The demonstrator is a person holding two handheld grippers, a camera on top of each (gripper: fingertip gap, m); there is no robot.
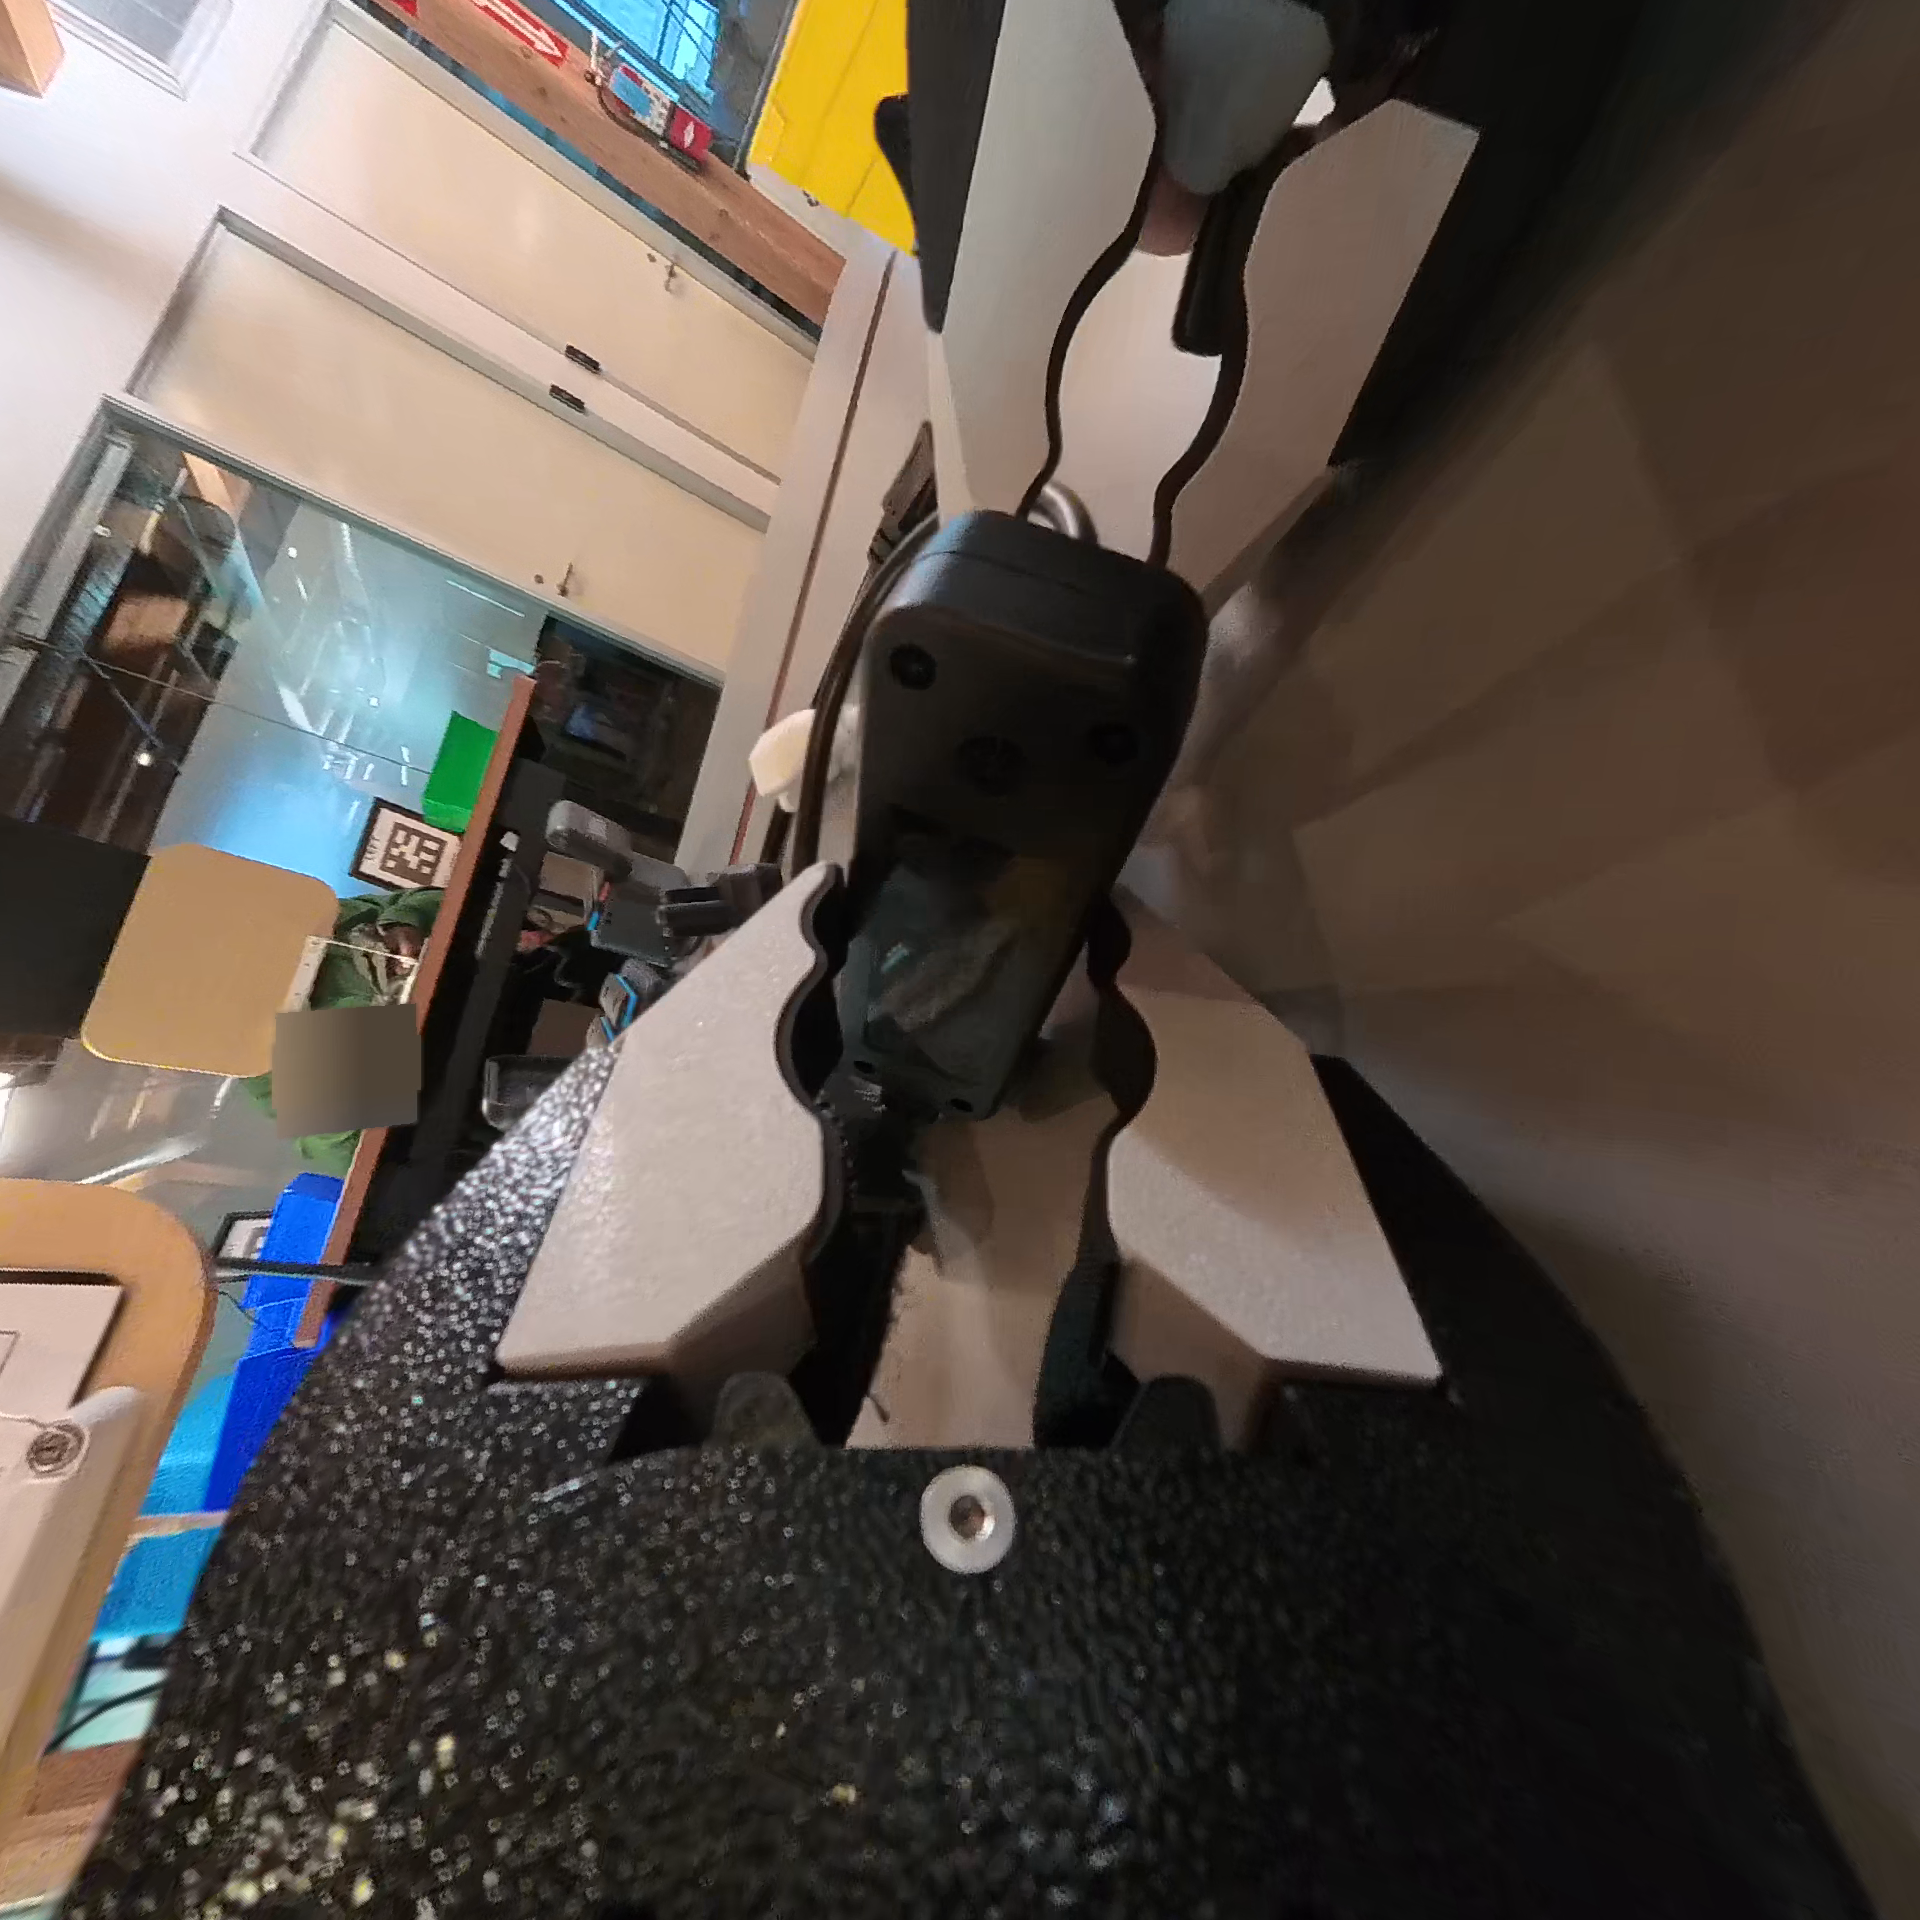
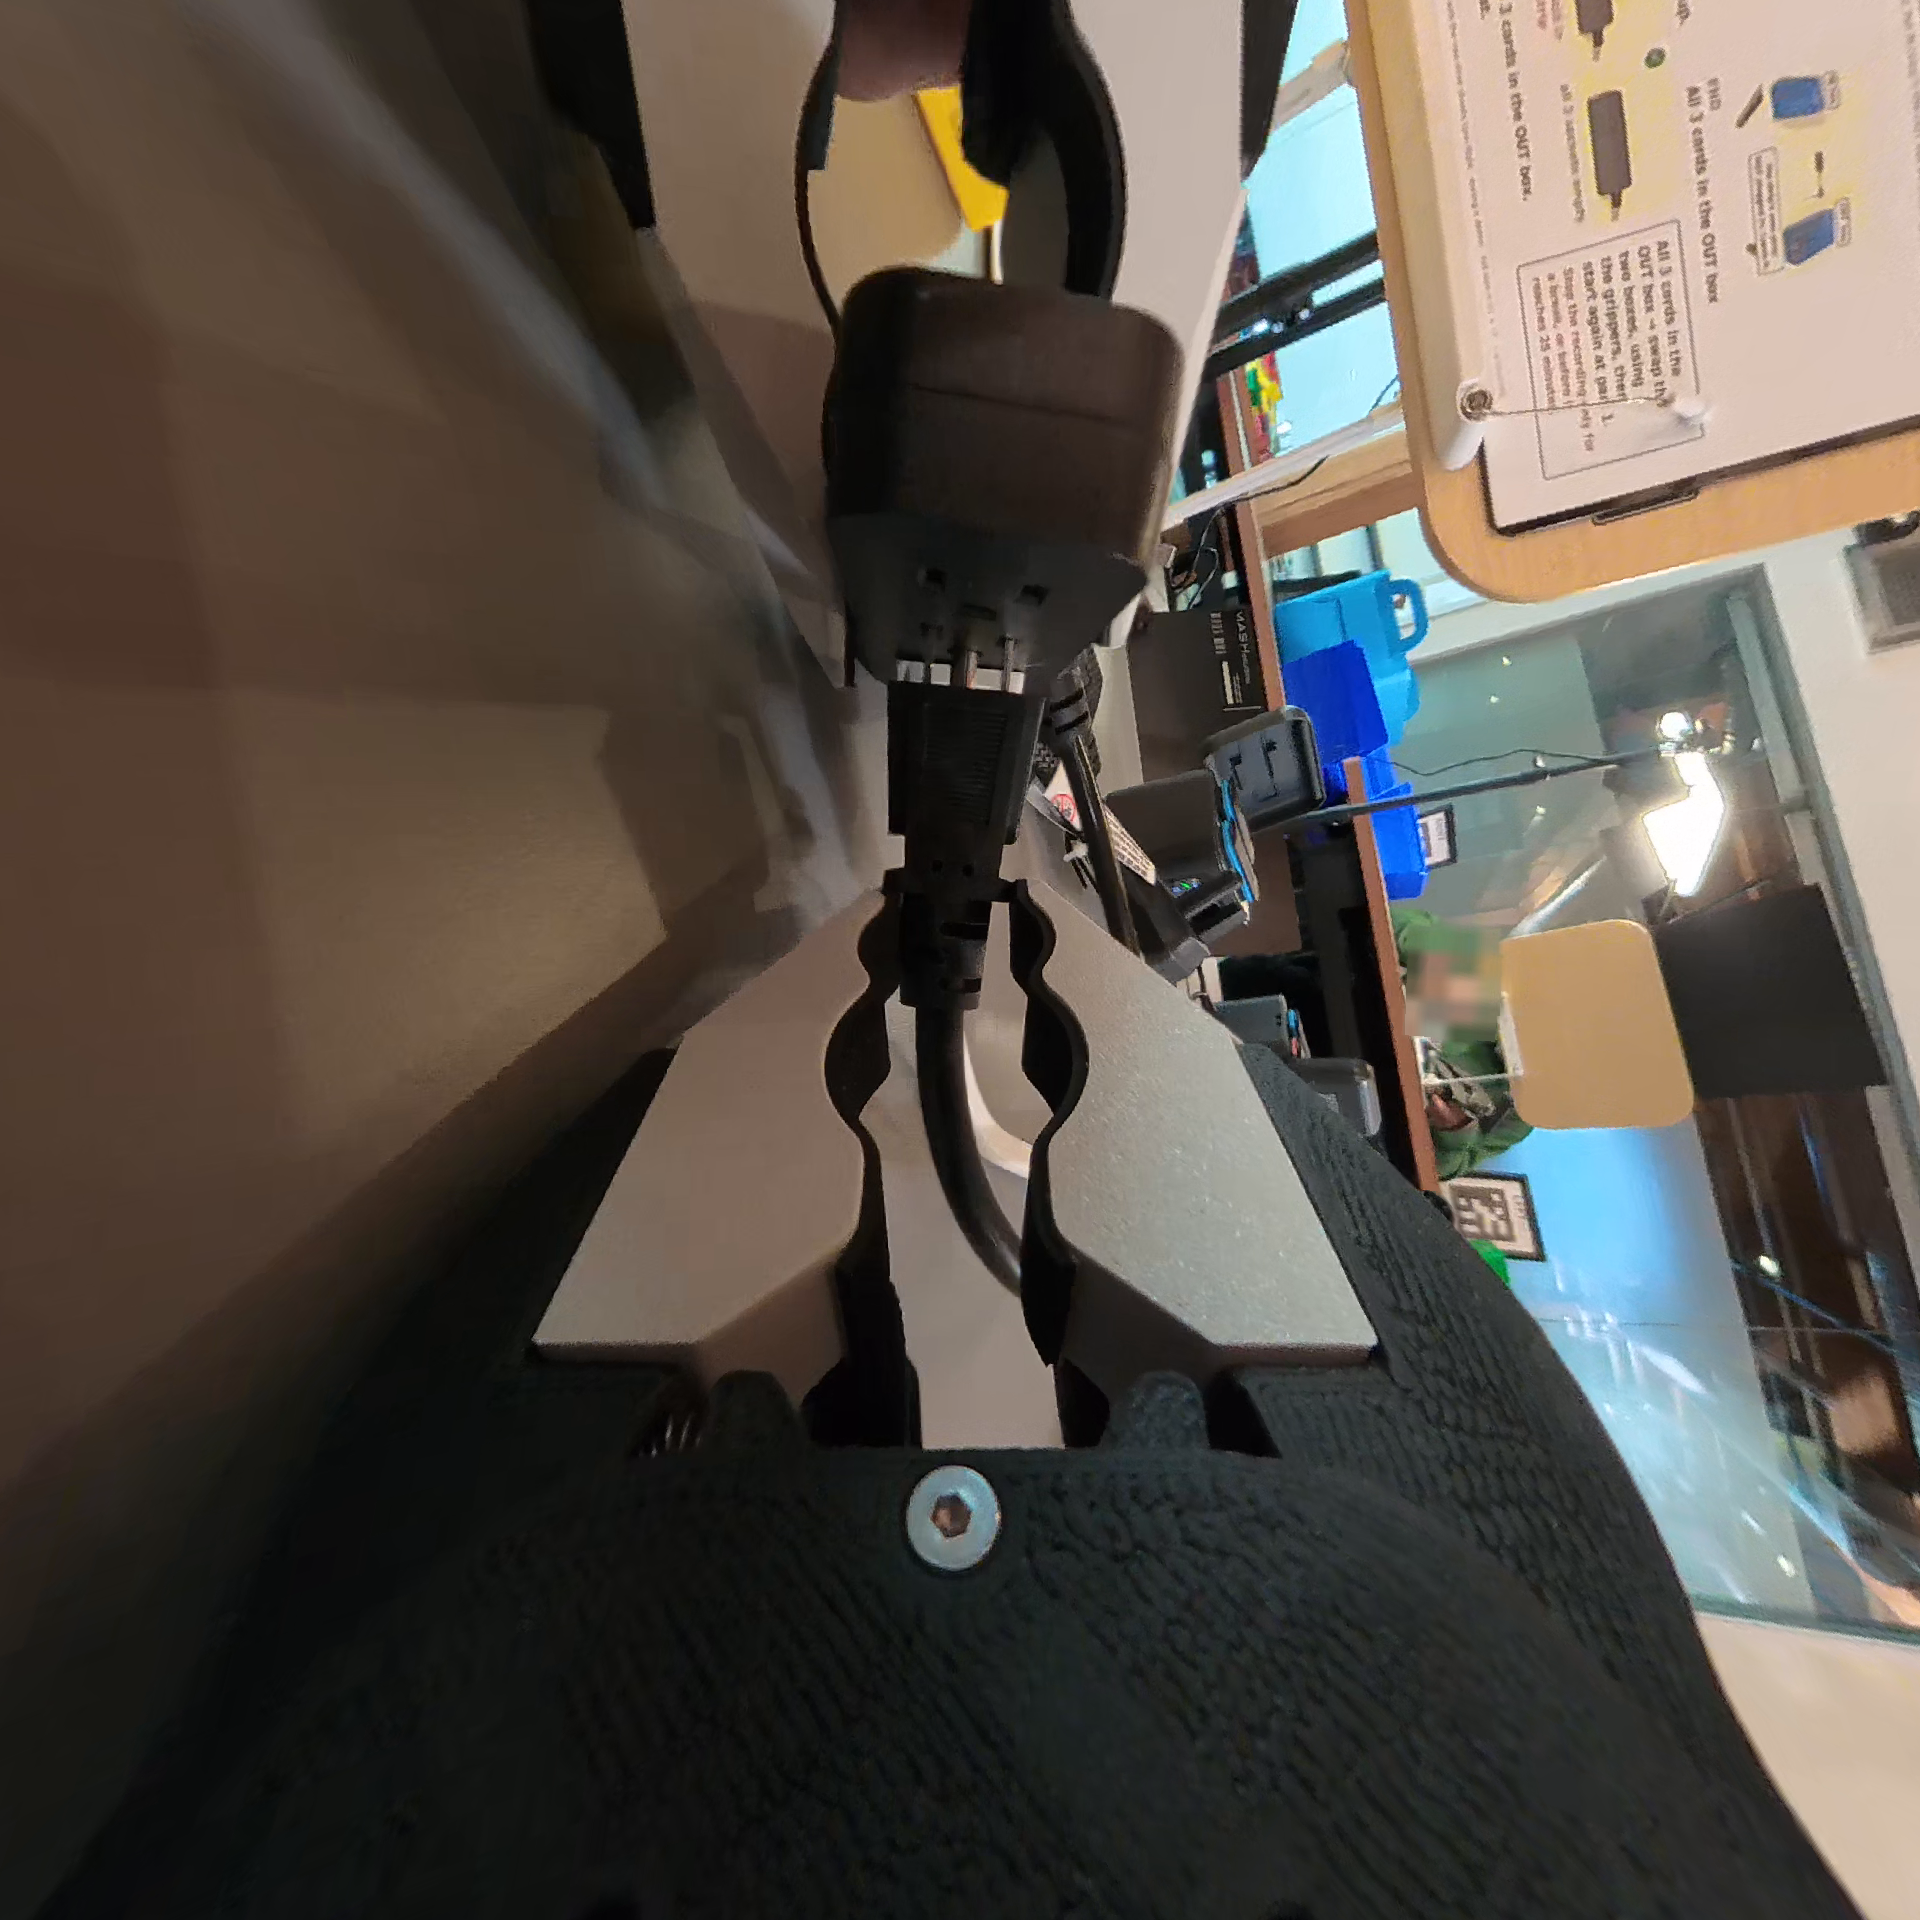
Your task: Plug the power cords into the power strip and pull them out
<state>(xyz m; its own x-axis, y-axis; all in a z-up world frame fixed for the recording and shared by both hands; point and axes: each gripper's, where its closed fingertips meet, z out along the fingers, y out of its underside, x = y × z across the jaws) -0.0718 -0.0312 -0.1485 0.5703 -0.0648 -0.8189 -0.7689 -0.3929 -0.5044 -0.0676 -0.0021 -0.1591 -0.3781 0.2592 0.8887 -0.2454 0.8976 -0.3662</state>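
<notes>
In the left wrist view my left gripper point(image 1: 966, 935) is shut on one end of a black power strip point(image 1: 1029, 675), whose back with its screws faces the camera. My right gripper point(image 1: 1132, 436) shows beyond the strip's far end. In the right wrist view my right gripper point(image 2: 951, 935) is shut on a black plug point(image 2: 961, 769) at its neck. The plug's metal prongs point(image 2: 966, 665) show partly bare at the socket face of the power strip point(image 2: 997, 436). The cord point(image 2: 961, 1122) runs back between my fingers. The left gripper point(image 2: 966, 125) holds the strip's far end.
A wooden board with an instruction sheet point(image 2: 1662, 260) hangs at the upper right. Blue bins point(image 2: 1340, 675) and black devices point(image 2: 1247, 790) stand on a shelf behind. A second black cord point(image 2: 1091, 821) lies beside the plug. A person in green point(image 1: 364, 956) sits far back. The grippers' ends are close to 4 cm from one another.
</notes>
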